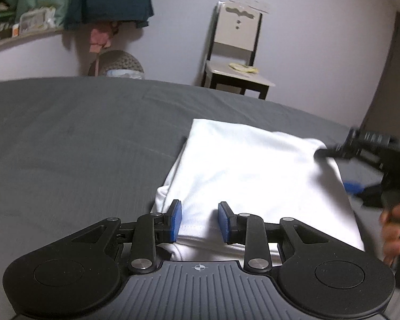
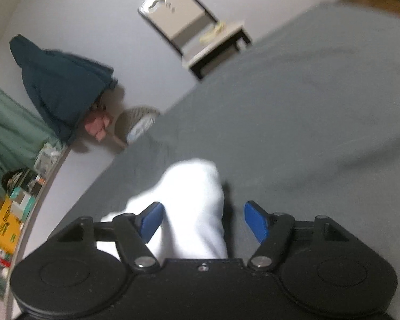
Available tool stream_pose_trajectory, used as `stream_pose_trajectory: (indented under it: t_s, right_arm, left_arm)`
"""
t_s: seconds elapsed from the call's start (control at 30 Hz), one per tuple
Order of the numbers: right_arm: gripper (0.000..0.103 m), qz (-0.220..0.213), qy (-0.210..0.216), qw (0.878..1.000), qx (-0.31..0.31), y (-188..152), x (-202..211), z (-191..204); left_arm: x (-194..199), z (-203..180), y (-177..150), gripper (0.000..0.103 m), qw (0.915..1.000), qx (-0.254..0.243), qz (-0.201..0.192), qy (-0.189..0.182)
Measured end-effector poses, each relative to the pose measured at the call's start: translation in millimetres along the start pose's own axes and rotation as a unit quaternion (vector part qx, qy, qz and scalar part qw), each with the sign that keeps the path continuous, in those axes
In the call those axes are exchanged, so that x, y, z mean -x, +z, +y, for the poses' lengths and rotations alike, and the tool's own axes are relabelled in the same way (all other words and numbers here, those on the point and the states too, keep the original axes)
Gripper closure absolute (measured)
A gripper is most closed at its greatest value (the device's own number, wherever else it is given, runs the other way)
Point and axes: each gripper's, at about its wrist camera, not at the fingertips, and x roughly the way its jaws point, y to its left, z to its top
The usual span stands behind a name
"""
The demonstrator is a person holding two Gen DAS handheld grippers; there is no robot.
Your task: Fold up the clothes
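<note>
Gripping nothing that I can be sure of, the left gripper (image 1: pixel 199 221) holds its blue pads (image 1: pixel 175 221) at a narrow gap, with the near edge of the white garment (image 1: pixel 253 170) lying between them; the pads seem to stand just clear of the cloth, though a light pinch on a raised fold cannot be ruled out. The right gripper (image 2: pixel 204 222) stands wide, its jaws apart, and the garment's corner (image 2: pixel 197 202) lies between its pads nearer the left one, loose and not pressed.

The risk, as I judge it, lies at that loose corner: it is bunched and lifted off the grey bedsheet (image 1: pixel 66 146), and with nothing pinning it, it may slump or spring back, spoiling the fold line. A pull-away by the right gripper could also snag the cloth on a pad and drag the top layer askew. If the left gripper closes now, it may catch only the top layer.

Outward from the fingers, the garment lies folded into a rough rectangle on the bedsheet, near the bed's near edge. A chair (image 1: pixel 237 53) stands by the wall beyond.
</note>
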Motion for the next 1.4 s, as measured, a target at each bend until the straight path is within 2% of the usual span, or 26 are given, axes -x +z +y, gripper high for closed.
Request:
stream_pose_trajectory:
  t_s: [0.1, 0.2, 0.27, 0.4, 0.5, 0.57, 0.63, 0.8, 0.93, 0.97, 1.0, 1.03, 1.07, 1.13, 1.3, 1.4]
  right_arm:
    - [0.035, -0.017, 0.024, 0.999, 0.041, 3, 12, 16]
    - [0.035, -0.012, 0.046, 0.993, 0.106, -3, 14, 38]
    - [0.035, 0.008, 0.041, 0.987, 0.158, -19, 2, 50]
    - [0.031, 0.039, 0.010, 0.972, 0.232, -53, -29, 64]
    - [0.030, 0.034, 0.001, 0.967, 0.252, -59, -28, 76]
    - [0.029, 0.024, 0.004, 0.969, 0.245, -64, -11, 79]
    - [0.021, 0.013, 0.003, 0.972, 0.236, -73, 8, 81]
    - [0.003, 0.016, -0.040, 0.971, 0.233, -111, 46, 88]
    - [0.000, 0.001, -0.068, 0.966, 0.248, -137, 75, 99]
    - [0.000, -0.005, -0.073, 0.967, 0.246, -143, 83, 100]
    - [0.000, -0.009, -0.077, 0.967, 0.243, -148, 90, 101]
    - [0.000, -0.011, -0.079, 0.968, 0.239, -152, 96, 100]
    - [0.000, -0.013, -0.083, 0.968, 0.236, -156, 103, 99]
    - [0.000, -0.021, -0.091, 0.968, 0.234, -164, 118, 95]
    - [0.000, -0.080, -0.124, 0.957, 0.248, -188, 140, 88]
    - [0.000, -0.100, -0.133, 0.951, 0.261, -198, 144, 89]
  left_arm:
    - [14, -3, 2, 0.072, 0.9999, -0.002, -0.011, -0.010]
    - [28, 0, -5, 0.061, 0.9993, 0.013, -0.021, -0.030]
    - [37, 3, -14, 0.060, 0.9991, 0.016, -0.018, -0.036]
    - [49, 8, -34, 0.060, 0.9997, -0.005, 0.014, -0.022]
    - [61, 18, -48, 0.060, 0.9993, -0.011, 0.031, -0.016]
    - [69, 24, -54, 0.060, 0.9990, -0.014, 0.037, -0.018]
    - [77, 29, -60, 0.060, 0.9989, -0.019, 0.039, -0.016]
    - [96, 45, -68, 0.059, 0.9988, -0.005, 0.043, -0.023]
    - [113, 50, -69, 0.058, 0.9977, -0.012, 0.061, -0.027]
    - [119, 49, -67, 0.054, 0.9977, -0.020, 0.059, -0.026]
    - [127, 47, -66, 0.033, 0.9979, -0.027, 0.053, -0.025]
    - [135, 45, -65, 0.019, 0.9983, -0.033, 0.042, -0.025]
    - [144, 44, -67, 0.002, 0.9988, -0.036, 0.024, -0.025]
    - [160, 44, -71, 0.000, 0.9985, -0.043, -0.019, -0.028]
    - [148, 44, -78, 0.000, 0.9965, -0.078, -0.028, -0.005]
    - [134, 44, -82, 0.000, 0.9952, -0.094, -0.024, 0.006]
